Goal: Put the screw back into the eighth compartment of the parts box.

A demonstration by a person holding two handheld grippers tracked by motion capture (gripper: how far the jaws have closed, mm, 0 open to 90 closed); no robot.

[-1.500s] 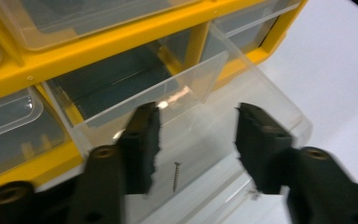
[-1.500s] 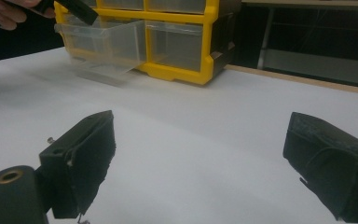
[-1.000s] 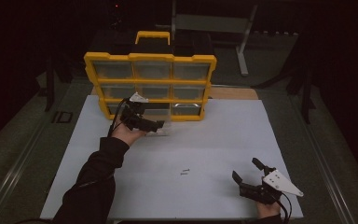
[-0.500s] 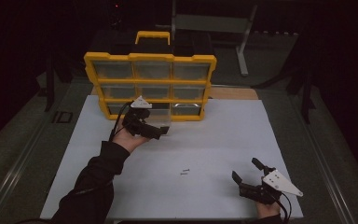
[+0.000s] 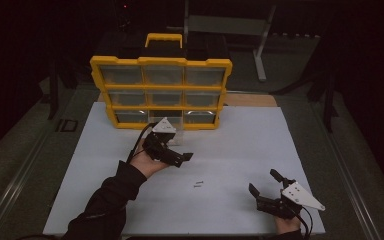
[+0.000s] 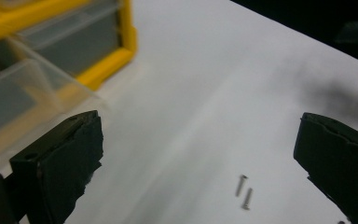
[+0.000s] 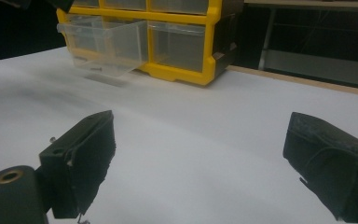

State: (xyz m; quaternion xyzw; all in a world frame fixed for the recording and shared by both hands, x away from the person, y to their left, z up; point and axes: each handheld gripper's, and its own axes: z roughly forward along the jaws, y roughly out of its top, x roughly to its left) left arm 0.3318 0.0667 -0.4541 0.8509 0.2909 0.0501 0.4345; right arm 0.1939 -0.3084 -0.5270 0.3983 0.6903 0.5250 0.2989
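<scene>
High view: my left gripper (image 5: 184, 157), jaws spread, hovers just before the yellow-framed organiser of clear plastic drawers (image 5: 161, 92); right gripper (image 5: 266, 187), jaws spread, well apart from it | Left gripper view: two small metal screws (image 6: 244, 190) on white table sheet (image 6: 223, 93), organiser behind | Right gripper view: clear bottom drawer (image 7: 105, 43) pulled out of organiser.
</scene>
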